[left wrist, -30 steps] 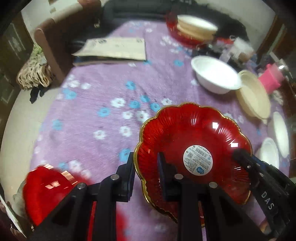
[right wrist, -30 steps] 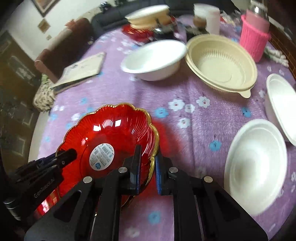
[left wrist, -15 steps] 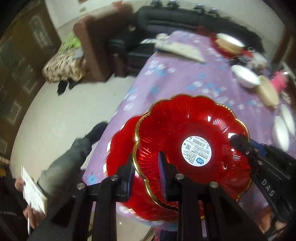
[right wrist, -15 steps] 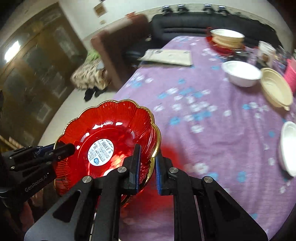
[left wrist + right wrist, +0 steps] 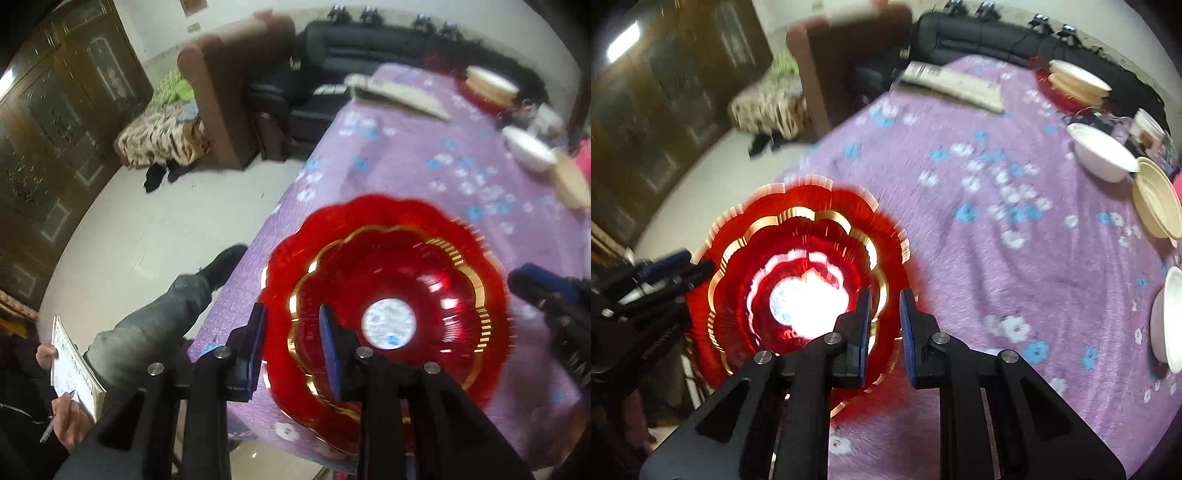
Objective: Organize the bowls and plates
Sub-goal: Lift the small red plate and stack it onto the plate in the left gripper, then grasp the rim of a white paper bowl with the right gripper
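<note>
A red gold-rimmed plate with a white sticker [image 5: 388, 288] now lies inside a larger red scalloped plate [image 5: 288, 280] at the near left corner of the purple table; both are blurred. My left gripper [image 5: 291, 343] has its jaws parted, straddling the plates' left rim without gripping. My right gripper [image 5: 884, 325] is also parted around the stacked plates' [image 5: 798, 266] right rim. White bowls [image 5: 1100, 151] and a beige bowl [image 5: 1156, 199] sit at the right.
A stack of bowls on a red plate [image 5: 1075, 86] stands at the far end, next to a flat book [image 5: 953, 85]. A seated person with a notepad [image 5: 74, 365] is left of the table. The table edge [image 5: 258, 236] is close to the plates.
The sticker plate was carried left and set down into the larger red plate. Both grippers have opened and let go of its rim.
</note>
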`<state>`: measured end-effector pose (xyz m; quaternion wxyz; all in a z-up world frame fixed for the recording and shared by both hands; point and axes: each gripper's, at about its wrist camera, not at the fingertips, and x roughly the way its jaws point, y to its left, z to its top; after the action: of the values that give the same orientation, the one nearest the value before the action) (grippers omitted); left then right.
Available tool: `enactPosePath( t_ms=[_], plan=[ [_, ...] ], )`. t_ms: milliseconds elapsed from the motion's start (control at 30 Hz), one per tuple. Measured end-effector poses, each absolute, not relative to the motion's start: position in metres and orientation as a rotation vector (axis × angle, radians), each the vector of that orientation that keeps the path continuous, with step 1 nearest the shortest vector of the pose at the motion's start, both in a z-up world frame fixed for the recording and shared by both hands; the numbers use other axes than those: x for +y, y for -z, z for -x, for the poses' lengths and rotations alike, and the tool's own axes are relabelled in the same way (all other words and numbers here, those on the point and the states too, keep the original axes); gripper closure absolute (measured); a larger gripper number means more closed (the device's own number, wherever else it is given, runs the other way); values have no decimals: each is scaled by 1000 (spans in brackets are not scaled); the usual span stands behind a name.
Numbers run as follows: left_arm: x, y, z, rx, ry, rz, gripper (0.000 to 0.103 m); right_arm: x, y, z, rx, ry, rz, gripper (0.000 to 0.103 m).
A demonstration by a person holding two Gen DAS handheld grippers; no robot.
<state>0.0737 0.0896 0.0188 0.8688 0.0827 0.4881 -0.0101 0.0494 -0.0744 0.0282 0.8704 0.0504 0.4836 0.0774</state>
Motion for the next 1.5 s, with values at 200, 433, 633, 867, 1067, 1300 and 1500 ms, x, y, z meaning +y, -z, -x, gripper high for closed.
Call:
enactPosePath(
  t_ms=[200, 433, 633, 867, 1067, 1300, 1500],
  plan=[
    [23, -56, -45, 934, 254, -146, 48, -147, -62, -1, 875, -132, -167, 88],
    [-98, -65, -48, 959, 507, -149, 25, -280, -85, 68, 800, 93, -251, 88],
    [-197, -45, -66, 1046, 568, -147, 25, -405, -73, 101, 819, 225, -474, 88],
    [-276, -9, -94, 1121, 548, -215, 25, -462, -30, 83, 885, 246, -622, 88],
    [-306, 11, -103, 1176, 558, -267, 25, -478, -1, 65, 924, 248, -700, 88],
    [-319, 34, -102, 1221, 556, -313, 26, -483, 24, 48, 977, 257, -760, 87],
    [-320, 39, -99, 1222, 580, -318, 53, -482, 38, 42, 980, 254, -822, 87]
  ],
)
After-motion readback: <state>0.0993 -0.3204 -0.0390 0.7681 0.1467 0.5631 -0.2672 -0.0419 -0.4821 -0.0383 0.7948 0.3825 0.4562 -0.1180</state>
